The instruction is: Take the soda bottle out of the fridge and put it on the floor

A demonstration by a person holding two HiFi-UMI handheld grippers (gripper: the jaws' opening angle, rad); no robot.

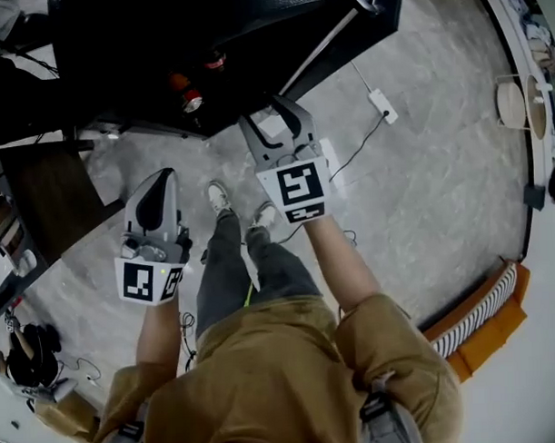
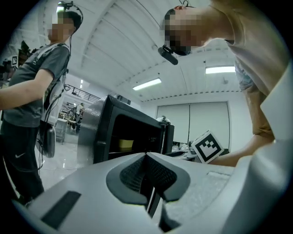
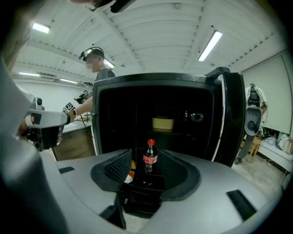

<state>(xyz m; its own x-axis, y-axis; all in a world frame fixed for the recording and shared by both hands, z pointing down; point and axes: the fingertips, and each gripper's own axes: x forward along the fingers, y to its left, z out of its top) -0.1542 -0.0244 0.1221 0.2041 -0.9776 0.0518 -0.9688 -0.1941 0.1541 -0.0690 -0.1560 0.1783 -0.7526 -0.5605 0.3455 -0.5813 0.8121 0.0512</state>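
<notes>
The soda bottle [image 3: 149, 158], dark with a red cap and red label, stands upright on a lower shelf of the open black fridge [image 3: 114, 114]. It shows straight ahead between the spread jaws of my right gripper [image 3: 146, 154], which is open with nothing touching its pads. In the head view the bottle's red cap [image 1: 215, 60] sits deep in the fridge [image 1: 117, 49], beyond my right gripper [image 1: 266, 113]. My left gripper [image 1: 164, 176] hangs lower left over the floor. Its jaws [image 2: 146, 155] are shut and hold nothing.
An orange bottle [image 3: 132, 172] lies left of the soda, and a yellow container [image 3: 163, 123] sits on the shelf above. The fridge door [image 3: 232, 119] stands open at right. A wooden table [image 1: 49, 192], a power strip [image 1: 382, 105] with its cable, and another person [image 2: 34, 91] are nearby.
</notes>
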